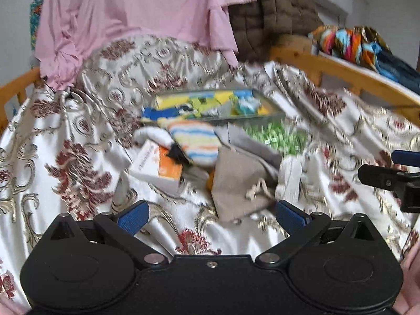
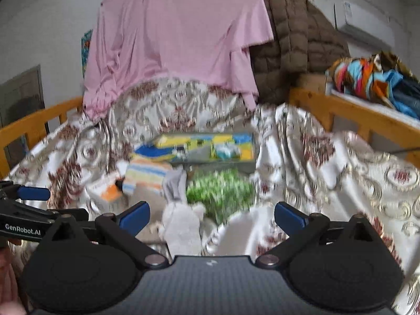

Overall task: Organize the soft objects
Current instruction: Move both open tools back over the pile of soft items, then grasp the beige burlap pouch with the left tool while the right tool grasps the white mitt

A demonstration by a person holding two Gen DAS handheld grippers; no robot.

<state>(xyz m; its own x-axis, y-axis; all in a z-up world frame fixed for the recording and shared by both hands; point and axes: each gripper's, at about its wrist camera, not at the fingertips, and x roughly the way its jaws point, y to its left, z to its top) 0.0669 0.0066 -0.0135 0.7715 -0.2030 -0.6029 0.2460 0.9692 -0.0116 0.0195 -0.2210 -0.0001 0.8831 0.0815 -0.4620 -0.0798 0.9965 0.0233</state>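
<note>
Both views are blurred, and places here are given from the striped sock [image 1: 195,140] lying in the middle of the patterned bedspread [image 1: 78,136]. The left gripper [image 1: 211,216] hovers low in front of that sock with its blue-padded fingers [image 1: 134,216] spread wide and nothing between them. The right gripper [image 2: 212,216] is likewise wide open and empty, its fingers [image 2: 135,216] framing a grey plush toy [image 2: 181,225] that lies on the bed to the right of the sock and nearer the cameras. Just behind the sock sits a shallow tray [image 1: 273,110] filled with yellow, blue and green soft pieces. To the sock's right lies a patch of green shredded material [image 1: 278,135], and against its left side a white and orange box [image 1: 157,164] with a small black item at the join. In front of the sock and slightly right lies a beige drawstring pouch [image 1: 236,186], with a grey cloth [image 1: 252,147] between the pouch and the green shreds. Far behind the sock a pink sheet [image 1: 136,10] hangs over the bed's head end, a brown quilted jacket [image 1: 275,13] beside it. A wooden bed rail [image 1: 341,72] runs well off to the right, carrying a bundle of bright clothes [image 1: 349,43].
</note>
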